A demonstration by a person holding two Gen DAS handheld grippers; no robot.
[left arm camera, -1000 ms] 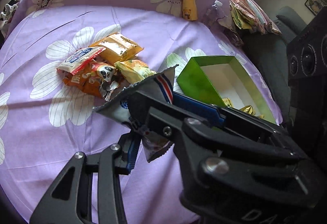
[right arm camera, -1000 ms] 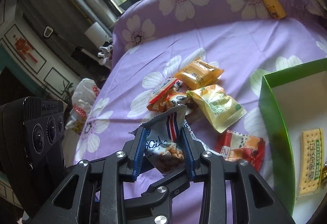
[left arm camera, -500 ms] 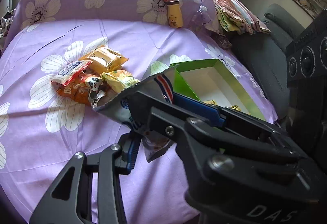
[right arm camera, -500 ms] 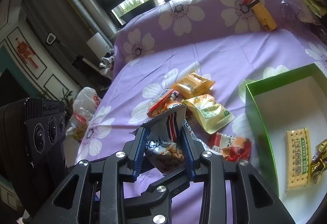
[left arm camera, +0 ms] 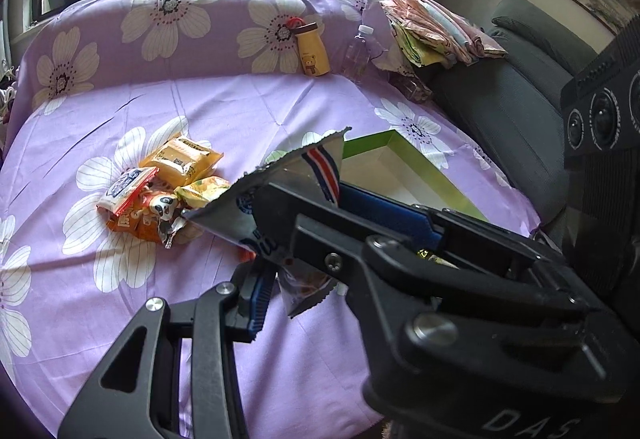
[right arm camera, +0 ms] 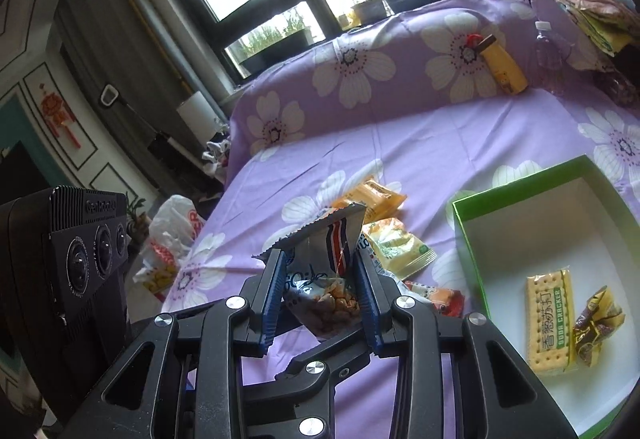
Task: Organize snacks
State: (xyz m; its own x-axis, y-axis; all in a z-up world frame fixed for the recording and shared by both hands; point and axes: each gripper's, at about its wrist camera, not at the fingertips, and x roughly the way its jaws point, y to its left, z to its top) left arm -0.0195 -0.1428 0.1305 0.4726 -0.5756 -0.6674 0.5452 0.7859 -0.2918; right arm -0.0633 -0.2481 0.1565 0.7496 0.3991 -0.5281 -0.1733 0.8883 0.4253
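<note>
My right gripper [right arm camera: 320, 279] is shut on a silver snack packet [right arm camera: 328, 239] with a red and blue stripe, held above the purple flowered cloth [right arm camera: 360, 143]. In the left wrist view the right gripper [left arm camera: 316, 195] crosses in front and hides one finger of my left gripper [left arm camera: 300, 295]. The packet's [left arm camera: 240, 207] lower corner hangs beside the left pad [left arm camera: 258, 299]; contact is unclear. A green box [right arm camera: 464, 239] at the right holds a cracker pack [right arm camera: 550, 319] and a dark gold sweet [right arm camera: 596, 323]. Several loose snack packs [left arm camera: 180, 159] lie in a pile left of the box.
A yellow bottle [left arm camera: 312, 55] and a clear water bottle [left arm camera: 358, 55] stand against the raised back of the cloth. Folded cloths [left arm camera: 432, 27] and a grey sofa [left arm camera: 500, 99] are at the right. A plastic bag [right arm camera: 172, 239] lies beyond the cloth's left edge.
Both grippers have risen together with the silver packet, so the cloth and snack pile look farther off. More of the green box and its contents shows in the right wrist view.
</note>
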